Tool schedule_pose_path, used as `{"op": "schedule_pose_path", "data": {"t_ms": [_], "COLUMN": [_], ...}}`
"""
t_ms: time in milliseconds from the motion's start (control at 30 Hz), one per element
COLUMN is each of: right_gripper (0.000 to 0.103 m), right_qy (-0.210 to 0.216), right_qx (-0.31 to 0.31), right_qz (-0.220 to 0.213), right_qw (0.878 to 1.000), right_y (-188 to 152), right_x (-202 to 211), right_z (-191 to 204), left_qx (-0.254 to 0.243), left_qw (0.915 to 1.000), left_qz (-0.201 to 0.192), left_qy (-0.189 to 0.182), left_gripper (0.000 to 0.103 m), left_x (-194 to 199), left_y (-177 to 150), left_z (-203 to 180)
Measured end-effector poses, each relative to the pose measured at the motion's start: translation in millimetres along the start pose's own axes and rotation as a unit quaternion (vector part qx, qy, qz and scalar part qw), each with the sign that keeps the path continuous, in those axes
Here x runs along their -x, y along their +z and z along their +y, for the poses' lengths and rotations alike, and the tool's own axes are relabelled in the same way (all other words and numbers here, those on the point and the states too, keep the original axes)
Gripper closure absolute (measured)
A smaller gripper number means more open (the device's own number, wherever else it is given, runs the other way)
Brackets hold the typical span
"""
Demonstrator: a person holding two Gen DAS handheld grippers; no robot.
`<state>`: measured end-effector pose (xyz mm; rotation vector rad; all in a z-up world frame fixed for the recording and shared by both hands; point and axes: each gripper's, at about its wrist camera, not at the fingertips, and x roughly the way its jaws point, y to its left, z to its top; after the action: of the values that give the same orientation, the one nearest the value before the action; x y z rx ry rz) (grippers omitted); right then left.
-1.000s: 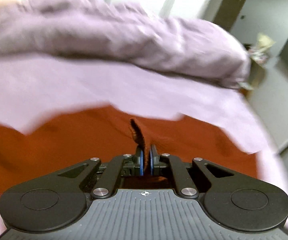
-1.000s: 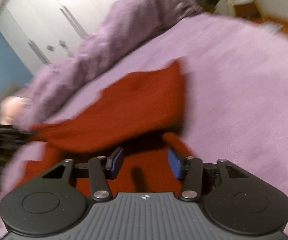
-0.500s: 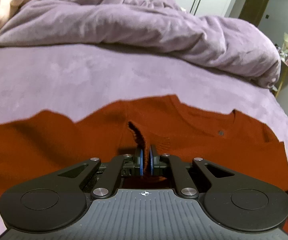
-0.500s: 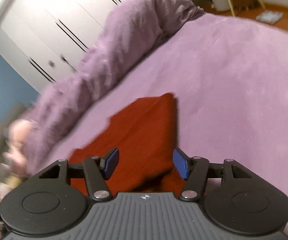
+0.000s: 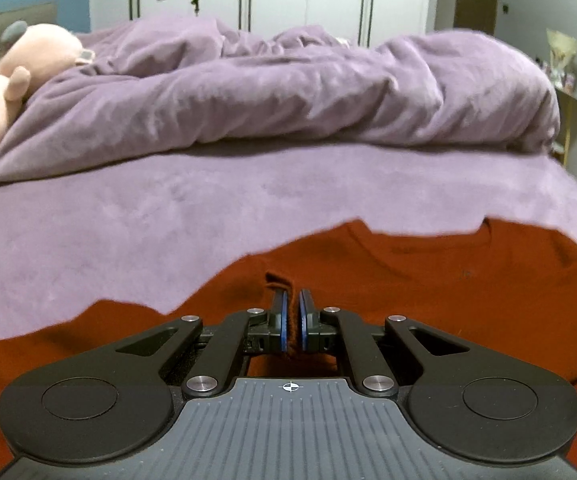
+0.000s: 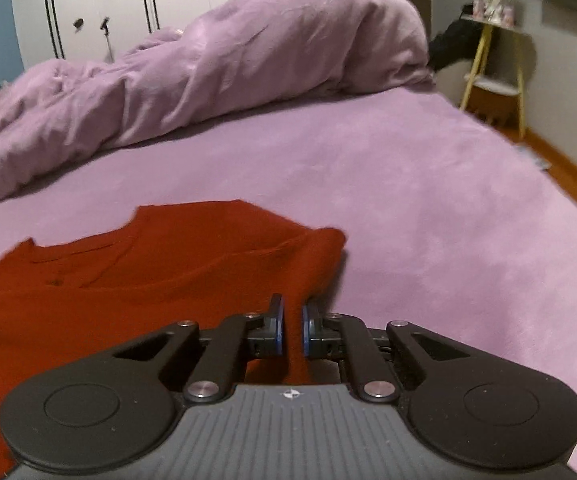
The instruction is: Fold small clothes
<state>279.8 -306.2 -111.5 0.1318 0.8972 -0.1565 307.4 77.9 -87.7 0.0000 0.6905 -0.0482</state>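
Observation:
A rust-red shirt [image 5: 408,272] lies spread on the purple bed, neckline toward the duvet. In the left wrist view my left gripper [image 5: 292,300] is shut, with a small fold of the red cloth pinched between its blue pads. In the right wrist view the same red shirt [image 6: 148,264] fills the lower left, its sleeve end pointing right. My right gripper [image 6: 292,308] sits at that right-hand side, its jaws closed down to a narrow gap with red fabric caught between the pads.
The purple sheet [image 5: 168,220] stretches away to a bunched purple duvet [image 5: 288,100] at the back. A pink plush toy [image 5: 16,64] lies far left. A yellow side table [image 6: 492,60] and wooden floor [image 6: 560,160] lie beyond the bed's right edge.
The shirt has come down from hanging to lying flat on the bed. My right gripper moved to the shirt's right side and went from open to shut on it. The left kept its grip.

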Motion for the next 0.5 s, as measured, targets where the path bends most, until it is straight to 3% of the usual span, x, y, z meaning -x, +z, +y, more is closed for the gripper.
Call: {"op": "schedule_pose_path", "data": {"t_ms": [100,167,233,300,367,433,500], "right_gripper": [0.094,0.085,0.082,0.072,0.071,0.071,0.071], "right_qy": [-0.04,-0.056,-0.033,0.02,0.063,0.071,0.051], "right_qx": [0.024,0.015,0.001,0.008,0.038,0.071,0.105], "right_qz": [0.005,0.003,-0.016,-0.029,-0.012,0.007,-0.008], "right_qw": [0.999,0.998,0.999,0.999,0.997,0.995,0.993], "right_y": [-1,-1,-5,-12,-24,-36,-47], "right_x": [-5,5,23,35,38,34,33], "right_z": [4,6,8,15,27,37,42], "left_qx": [-0.027,-0.025,-0.011,0.006,0.013,0.001,-0.021], "left_qw": [0.9984,0.9983,0.9995,1.0,0.9996,0.9991,0.9986], "left_qz": [0.038,0.035,0.014,0.003,0.011,0.021,0.032], "left_qy": [0.033,0.038,0.028,0.006,-0.024,-0.036,-0.037], "left_gripper": [0.091,0.088,0.084,0.07,0.067,0.067,0.063], "left_x": [-9,-2,14,26,28,24,15], "left_y": [-12,-16,-18,-17,-15,-14,-16], "left_z": [-4,-1,2,0,-7,-20,-32]}}
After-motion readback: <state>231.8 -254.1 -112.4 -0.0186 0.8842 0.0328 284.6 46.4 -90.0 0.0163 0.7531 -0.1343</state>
